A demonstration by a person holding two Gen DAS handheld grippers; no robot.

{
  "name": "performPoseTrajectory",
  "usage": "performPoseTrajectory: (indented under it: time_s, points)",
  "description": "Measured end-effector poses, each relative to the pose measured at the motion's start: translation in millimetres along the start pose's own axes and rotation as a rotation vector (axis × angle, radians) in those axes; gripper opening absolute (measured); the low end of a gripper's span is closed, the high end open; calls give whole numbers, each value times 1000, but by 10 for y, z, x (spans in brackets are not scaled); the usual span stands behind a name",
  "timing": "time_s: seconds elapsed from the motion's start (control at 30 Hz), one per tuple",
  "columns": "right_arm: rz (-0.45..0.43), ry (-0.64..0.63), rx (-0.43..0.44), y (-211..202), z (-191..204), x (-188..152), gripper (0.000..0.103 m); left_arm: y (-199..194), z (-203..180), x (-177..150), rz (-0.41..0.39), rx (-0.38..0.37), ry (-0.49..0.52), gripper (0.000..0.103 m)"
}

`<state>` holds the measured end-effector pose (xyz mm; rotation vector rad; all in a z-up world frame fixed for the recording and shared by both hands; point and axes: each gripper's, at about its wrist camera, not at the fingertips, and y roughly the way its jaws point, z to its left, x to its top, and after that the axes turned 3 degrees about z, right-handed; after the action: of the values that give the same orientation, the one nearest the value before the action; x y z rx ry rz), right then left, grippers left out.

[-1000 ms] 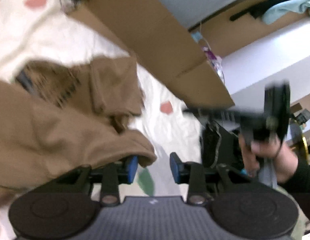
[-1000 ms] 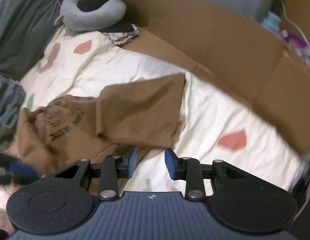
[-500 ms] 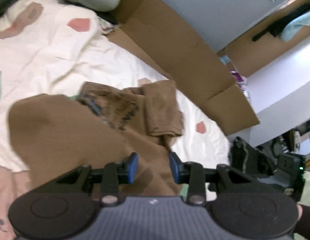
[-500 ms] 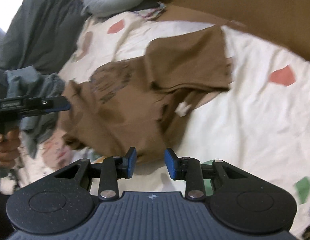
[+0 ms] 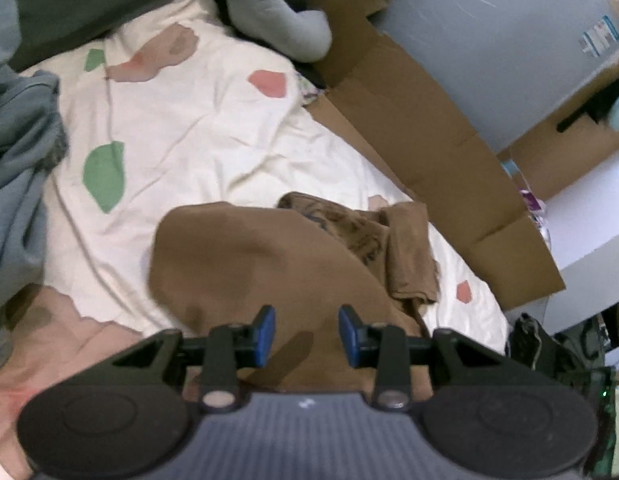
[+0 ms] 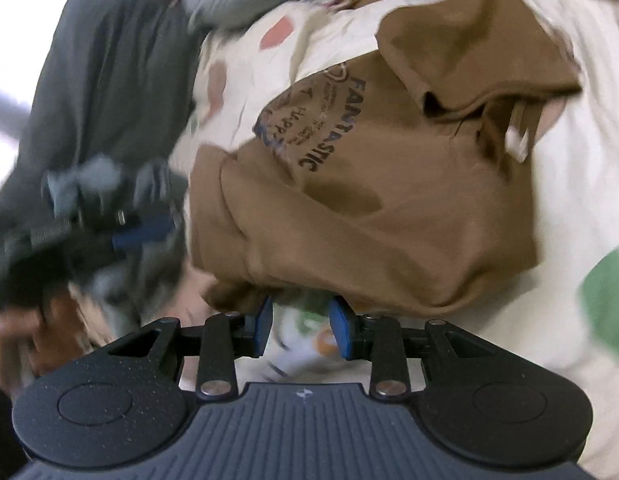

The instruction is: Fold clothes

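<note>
Both claws are spread with nothing between the blue pads: the left gripper [image 5: 306,331] has moved over the brown T-shirt [image 5: 269,272], and the right gripper [image 6: 301,328] has come down to its near hem. The soft, rumpled shirt lies half-folded on the cream patterned sheet [image 5: 213,128], so 1 more fold seems to remain.

Home bedroom, patterned cream bedsheet [image 5: 197,128], grey neck pillow [image 5: 269,12], flattened cardboard boxes [image 5: 429,128]

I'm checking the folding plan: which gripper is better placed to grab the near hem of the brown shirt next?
Probably the right gripper: its open fingers sit at the brown shirt hem. The left gripper hovers over mid-cloth.
</note>
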<state>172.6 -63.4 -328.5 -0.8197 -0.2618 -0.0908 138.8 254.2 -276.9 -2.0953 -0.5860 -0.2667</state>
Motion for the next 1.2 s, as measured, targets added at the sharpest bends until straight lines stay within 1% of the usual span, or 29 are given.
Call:
performPoseTrajectory:
  time_s: [0.07, 0.17, 0.27, 0.33, 0.43, 0.5, 0.67, 0.73, 0.77, 0.87, 0.93, 0.97, 1.07, 1.13, 1.17, 1.2]
  points:
    - [-32, 75, 34, 89, 33, -75, 39, -2, 50, -4, 2, 8, -7, 36]
    - [-70, 123, 54, 177, 95, -173, 39, -11, 111, 1, 6, 15, -10, 36]
    - [-97, 181, 62, 235, 65, -217, 40, -15, 161, 8, 13, 22, -7, 36]
    - [-122, 223, 71, 247, 18, -217, 47, -16, 190, 9, 18, 30, -4, 36]
    - [-181, 295, 106, 227, -52, -245, 55, -17, 249, 5, 19, 44, -13, 36]
    - [-212, 344, 128, 226, -96, -271, 55, -22, 279, 2, 15, 57, -20, 36]
    - [-259, 501, 203, 384, -196, -377, 55, -28, 316, -2, 9, 74, -32, 36]
    - [-288, 565, 229, 443, -239, -419, 53, -25, 310, -3, 14, 85, -22, 36]
    - [-303, 588, 241, 463, -256, -432, 51, -23, 308, -4, 16, 91, -17, 36]
    - [-322, 621, 277, 529, -278, -417, 49, -13, 342, -15, 23, 104, -19, 36]
    - [-320, 629, 307, 580, -279, -387, 41, 7, 377, -25, 28, 114, -32, 36]
    - [-319, 634, 312, 594, -283, -372, 34, 15, 393, -27, 30, 115, -36, 36]
    - [-322, 673, 328, 629, -295, -351, 29, 34, 415, -29, 36, 117, -48, 36]
    - [-324, 699, 336, 626, -308, -368, 29, 38, 401, -27, 36, 119, -41, 36]
    - [-326, 714, 340, 625, -316, -376, 26, 41, 396, -25, 37, 119, -37, 36]
    - [-329, 735, 344, 625, -329, -387, 20, 45, 391, -24, 38, 117, -35, 36]
